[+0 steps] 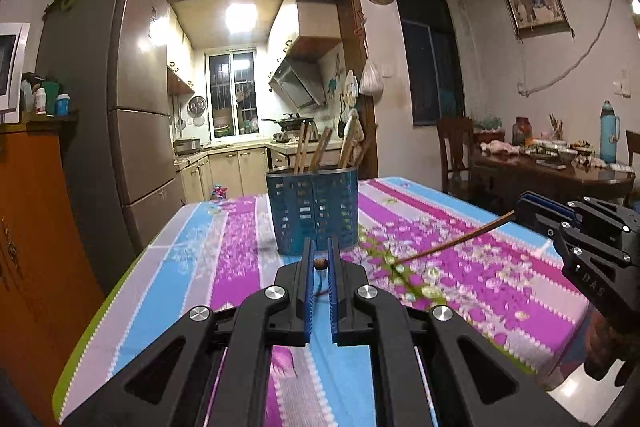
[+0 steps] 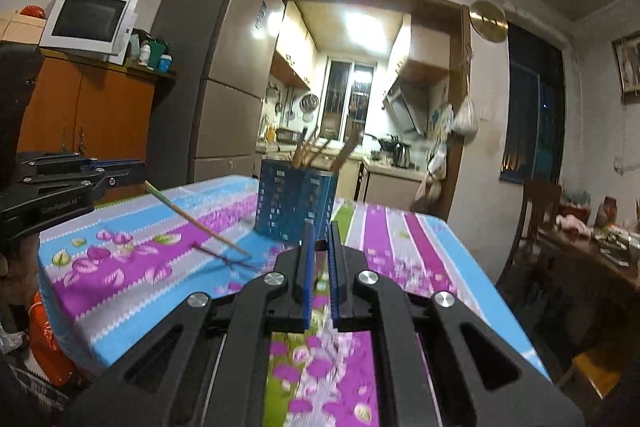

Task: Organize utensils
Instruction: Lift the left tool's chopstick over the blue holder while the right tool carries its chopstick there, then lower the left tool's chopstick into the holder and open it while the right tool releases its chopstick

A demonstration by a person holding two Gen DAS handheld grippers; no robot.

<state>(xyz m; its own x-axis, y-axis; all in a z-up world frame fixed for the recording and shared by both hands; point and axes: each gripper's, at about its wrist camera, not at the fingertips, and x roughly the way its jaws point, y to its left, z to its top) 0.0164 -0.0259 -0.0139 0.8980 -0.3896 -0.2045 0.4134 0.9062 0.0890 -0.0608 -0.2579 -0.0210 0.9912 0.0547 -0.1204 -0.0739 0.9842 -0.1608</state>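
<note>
Chopsticks, thin and brown, slant from each claw.

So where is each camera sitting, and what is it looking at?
Left wrist view: sits on the left gripper, looking along its fingers across the flowered tablecloth at the blue utensil holder; a chopstick end shows between its fingers, and the right gripper shows at the right edge with another chopstick.
Right wrist view: sits on the right gripper, facing the same holder; the left gripper shows at the left.
Shared: holder, tablecloth, fridge, kitchen doorway.
</note>
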